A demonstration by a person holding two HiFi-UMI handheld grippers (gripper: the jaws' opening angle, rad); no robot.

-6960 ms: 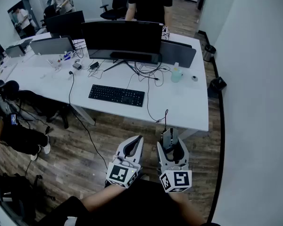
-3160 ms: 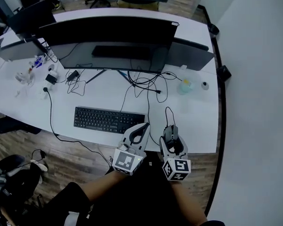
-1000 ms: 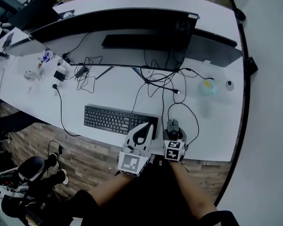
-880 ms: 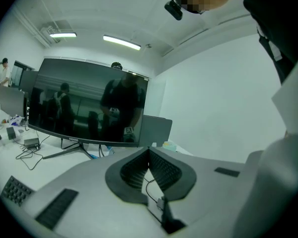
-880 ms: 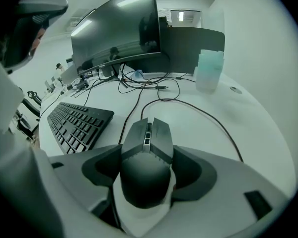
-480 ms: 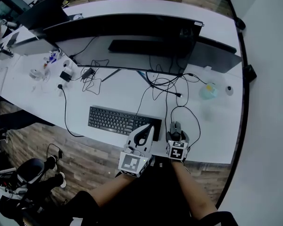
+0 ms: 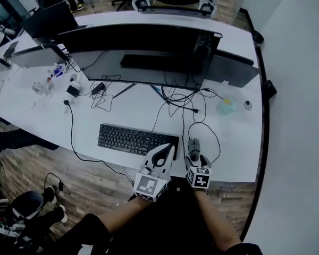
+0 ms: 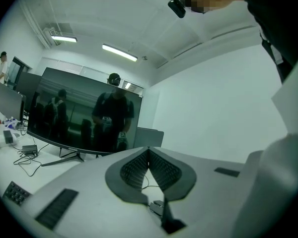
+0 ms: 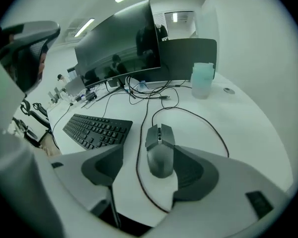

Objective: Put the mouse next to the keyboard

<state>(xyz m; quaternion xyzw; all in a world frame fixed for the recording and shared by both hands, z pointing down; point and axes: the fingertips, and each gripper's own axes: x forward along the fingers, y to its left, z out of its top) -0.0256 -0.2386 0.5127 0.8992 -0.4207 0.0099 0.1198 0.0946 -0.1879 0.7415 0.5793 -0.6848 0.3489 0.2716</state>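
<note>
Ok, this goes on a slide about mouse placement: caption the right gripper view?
Right gripper, jaws open, around the wired mouse resting on the white desk just right of the keyboard.

We see a long white table (image 7: 239, 142) on a brown wood-plank floor (image 7: 85, 179), a plain white wall (image 7: 297, 116) at right, ceiling strip lights (image 8: 119, 52), and perhaps a black office chair (image 7: 26, 203) lower left.
</note>
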